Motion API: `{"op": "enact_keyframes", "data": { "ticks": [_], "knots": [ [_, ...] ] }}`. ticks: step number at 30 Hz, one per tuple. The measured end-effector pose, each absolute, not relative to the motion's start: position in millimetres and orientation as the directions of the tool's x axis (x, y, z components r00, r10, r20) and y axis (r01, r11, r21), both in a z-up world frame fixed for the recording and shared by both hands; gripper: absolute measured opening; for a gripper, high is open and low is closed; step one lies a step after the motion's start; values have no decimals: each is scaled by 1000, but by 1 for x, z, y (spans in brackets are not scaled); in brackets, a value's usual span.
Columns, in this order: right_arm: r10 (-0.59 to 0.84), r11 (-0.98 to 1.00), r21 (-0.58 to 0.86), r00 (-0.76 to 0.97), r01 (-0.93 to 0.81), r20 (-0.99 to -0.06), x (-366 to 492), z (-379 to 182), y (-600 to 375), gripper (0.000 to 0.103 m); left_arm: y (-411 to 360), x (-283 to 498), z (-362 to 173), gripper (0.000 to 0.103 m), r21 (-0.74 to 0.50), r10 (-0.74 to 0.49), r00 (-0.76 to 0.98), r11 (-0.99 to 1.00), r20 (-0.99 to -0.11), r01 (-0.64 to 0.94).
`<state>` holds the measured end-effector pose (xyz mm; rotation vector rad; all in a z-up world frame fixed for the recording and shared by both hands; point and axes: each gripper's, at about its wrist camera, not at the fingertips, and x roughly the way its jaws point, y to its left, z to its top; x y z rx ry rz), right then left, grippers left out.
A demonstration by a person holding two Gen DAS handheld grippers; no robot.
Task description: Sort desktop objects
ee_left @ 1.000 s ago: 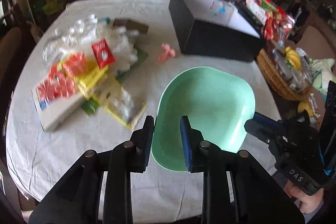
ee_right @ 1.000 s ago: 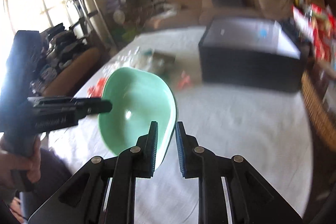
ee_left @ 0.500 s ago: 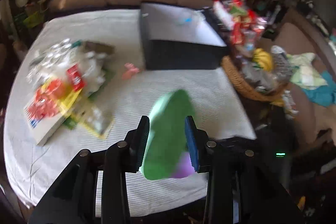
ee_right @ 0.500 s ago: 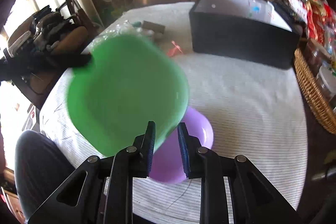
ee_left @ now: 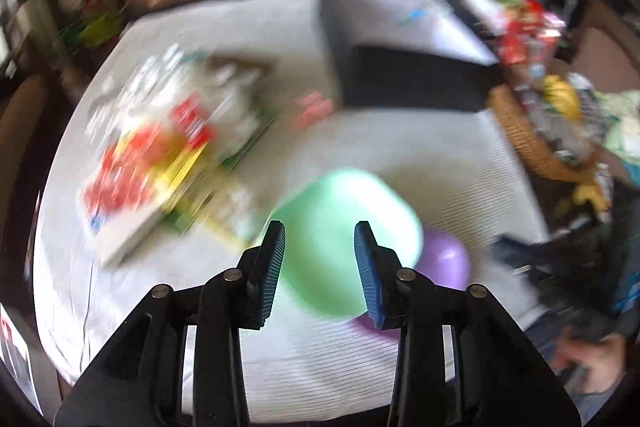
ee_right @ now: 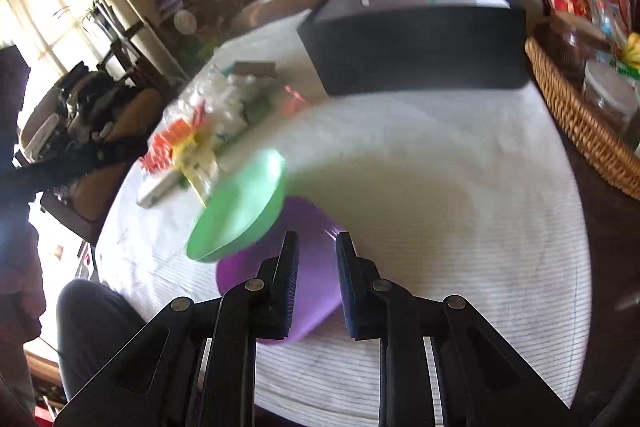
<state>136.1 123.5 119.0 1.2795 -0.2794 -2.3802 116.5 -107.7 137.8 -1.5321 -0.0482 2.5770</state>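
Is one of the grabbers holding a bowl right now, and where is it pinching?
Neither grips anything. The left gripper is open above the green bowl. The right gripper is open around the purple bowl, pads apart.

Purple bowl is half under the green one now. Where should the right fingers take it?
Take the purple bowl by its exposed near rim, coming from the right gripper side. The tilted green bowl covers its far left edge, so only the thin wall nearest the gripper is free to pinch.
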Motion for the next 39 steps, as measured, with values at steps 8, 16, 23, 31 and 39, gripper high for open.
{"op": "enact_keyframes", "data": {
  "ticks": [8, 16, 23, 31, 39],
  "knots": [
    [-467, -882, 375, -430, 284, -773, 126, 98, 104, 40, -146, 138, 74, 35, -219, 206, -365, -976, -908, -6],
    [-364, -925, 294, -340, 242, -867, 125, 57, 104, 62, -90, 154, 52, 50, -179, 212, -345, -976, -914, -126],
    [-350, -924, 253, -364, 287, -863, 124, 59, 97, 27, -48, 152, 41, 54, -273, 323, -283, -941, -903, -202],
    [-236, -962, 145, -440, 231, -866, 98, 76, 135, 26, -5, 152, 46, 56, -410, 463, -215, -878, -860, -248],
    [-189, -975, 111, -460, 191, -867, 94, 87, 156, 47, -46, 162, 82, 58, -379, 446, -278, -887, -851, -264]
  ]
}}
